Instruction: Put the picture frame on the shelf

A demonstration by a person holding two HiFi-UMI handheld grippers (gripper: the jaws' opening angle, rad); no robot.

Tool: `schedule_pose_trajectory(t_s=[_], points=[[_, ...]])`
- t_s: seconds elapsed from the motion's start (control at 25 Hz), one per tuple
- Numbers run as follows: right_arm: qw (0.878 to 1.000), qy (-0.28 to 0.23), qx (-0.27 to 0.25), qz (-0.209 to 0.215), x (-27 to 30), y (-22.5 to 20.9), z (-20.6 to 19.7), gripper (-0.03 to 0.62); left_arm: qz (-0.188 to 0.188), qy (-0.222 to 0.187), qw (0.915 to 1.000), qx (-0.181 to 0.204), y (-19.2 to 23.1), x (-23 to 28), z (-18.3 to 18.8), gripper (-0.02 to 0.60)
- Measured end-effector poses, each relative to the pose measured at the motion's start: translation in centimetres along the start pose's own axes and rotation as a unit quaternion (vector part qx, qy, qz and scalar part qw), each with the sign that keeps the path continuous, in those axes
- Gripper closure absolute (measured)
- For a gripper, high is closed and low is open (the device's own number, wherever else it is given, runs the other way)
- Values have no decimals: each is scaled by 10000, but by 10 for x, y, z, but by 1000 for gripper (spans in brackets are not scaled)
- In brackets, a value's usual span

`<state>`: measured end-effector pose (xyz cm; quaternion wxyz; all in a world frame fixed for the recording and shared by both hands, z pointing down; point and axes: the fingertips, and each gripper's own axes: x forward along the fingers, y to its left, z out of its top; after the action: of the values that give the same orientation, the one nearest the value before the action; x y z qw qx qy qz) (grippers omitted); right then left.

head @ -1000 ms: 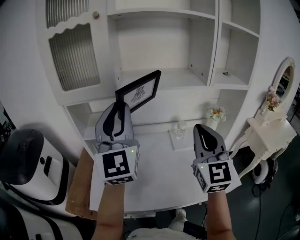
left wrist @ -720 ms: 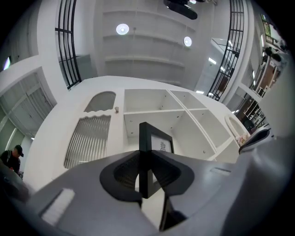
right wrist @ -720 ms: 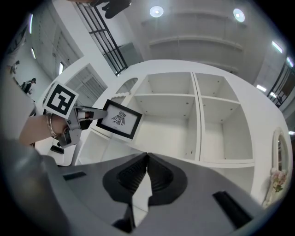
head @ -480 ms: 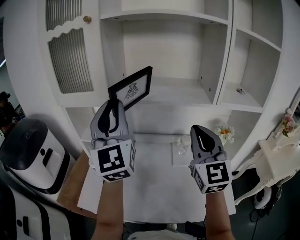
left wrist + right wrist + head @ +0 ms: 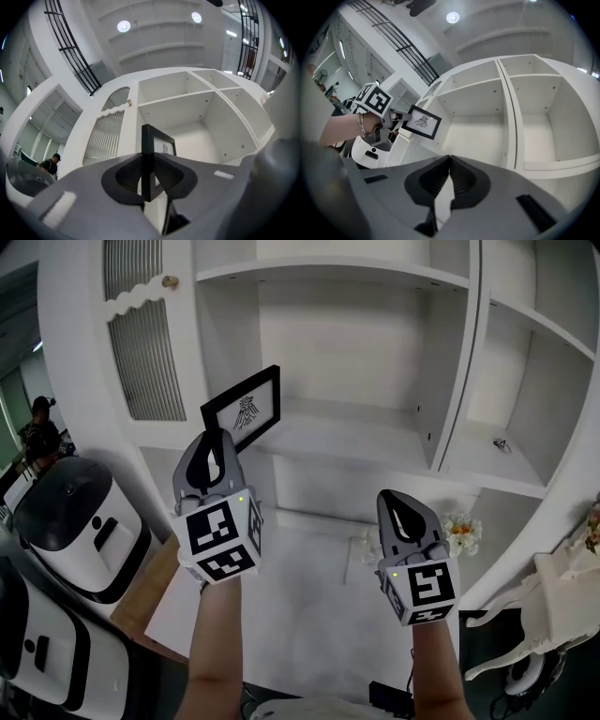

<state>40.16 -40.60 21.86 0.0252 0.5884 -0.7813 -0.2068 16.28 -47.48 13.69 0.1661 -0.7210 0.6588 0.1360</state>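
Note:
A black picture frame [image 5: 242, 409] with a white mat and a small drawing is tilted in front of the left edge of the shelf's [image 5: 356, 439] middle compartment. My left gripper [image 5: 217, 442] is shut on its lower corner. In the left gripper view the frame [image 5: 146, 154] stands edge-on between the pads, with the open shelf compartment [image 5: 197, 136] behind it. My right gripper [image 5: 403, 512] is lower right over the desk, shut and empty. The right gripper view has the closed tips [image 5: 450, 159] in front, and the frame [image 5: 422, 122] and left gripper [image 5: 375, 101] at the left.
The white cabinet has a ribbed door [image 5: 141, 334] left of the compartment and a divider post [image 5: 459, 362] on its right. Below are a white desk [image 5: 300, 606], a flower pot [image 5: 461, 532] and a small glass piece [image 5: 367, 542]. White machines [image 5: 75, 521] stand at the left.
The left gripper has carried the frame up and to the left in the picture, tipping it more upright. The right gripper drifted along beside it. The cabinet now sits further right in view.

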Motion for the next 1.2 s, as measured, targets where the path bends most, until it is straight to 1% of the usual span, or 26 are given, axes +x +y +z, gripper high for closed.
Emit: schedule_pose_trajectory(t_s=[0.12,0.24,0.56,0.72,0.8,1.0,1.2], points=[[9999,-50,42,113,7,-7,-4,585,333,240,9989,-219,6,10,-9,500],[9997,-84,79,223,13,-11,-9,585,607,467,9964,-357,10,19,-18,500],[9993,-79,142,324,26,-20,-22,585,1132,845,9890,-444,11,46,-33,500],[9993,-83,171,317,28,-25,-25,585,1291,1203,9823,-627,12,59,-44,500],[9993,-75,160,323,29,-26,-27,585,1377,1303,9794,-697,14,64,-48,500],[9994,-26,190,271,27,-30,-32,585,1402,1455,9753,-893,14,74,-55,500],[9996,-30,173,204,24,-31,-30,585,1488,1444,9738,-937,11,83,-59,500]])
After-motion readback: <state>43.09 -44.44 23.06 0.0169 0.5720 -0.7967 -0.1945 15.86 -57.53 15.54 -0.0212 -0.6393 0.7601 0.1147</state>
